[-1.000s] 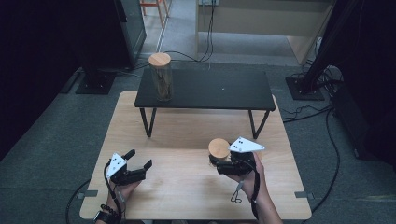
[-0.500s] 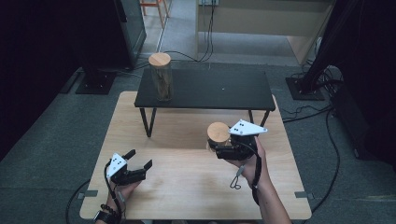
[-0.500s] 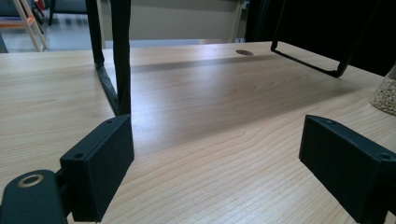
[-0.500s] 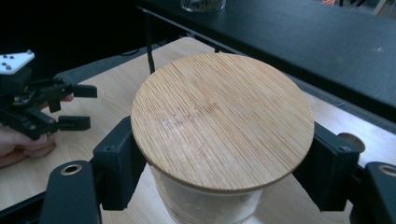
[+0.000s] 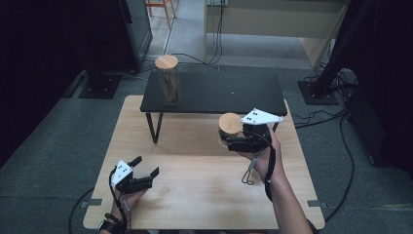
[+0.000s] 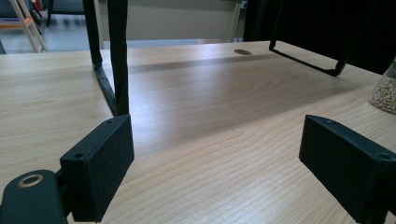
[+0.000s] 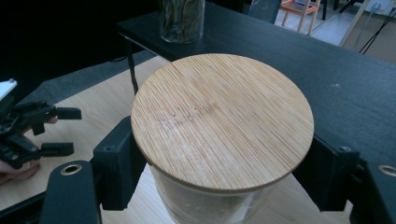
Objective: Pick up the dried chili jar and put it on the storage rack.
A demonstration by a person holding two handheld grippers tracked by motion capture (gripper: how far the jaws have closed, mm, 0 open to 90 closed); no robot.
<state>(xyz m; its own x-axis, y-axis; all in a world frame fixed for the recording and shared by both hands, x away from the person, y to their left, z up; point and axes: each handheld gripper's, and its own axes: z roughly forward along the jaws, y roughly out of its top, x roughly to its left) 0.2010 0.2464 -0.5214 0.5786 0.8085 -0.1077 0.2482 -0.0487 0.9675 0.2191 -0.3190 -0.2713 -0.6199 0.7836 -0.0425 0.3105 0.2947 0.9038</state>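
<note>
Raised since earlier frame: right gripper, jaws clamped on glass jar below wooden lid. Grain in jar seen from left gripper view. Left gripper jaws apart, nothing between. Black shelf with second jar beyond jaws.

A lab or studio set up for recording, not a home. A pale wooden table stands on grey carpet, ringed by black curtains. Black stand bases sit at the upper left and right of the frame, and cables trail across the floor.
</note>
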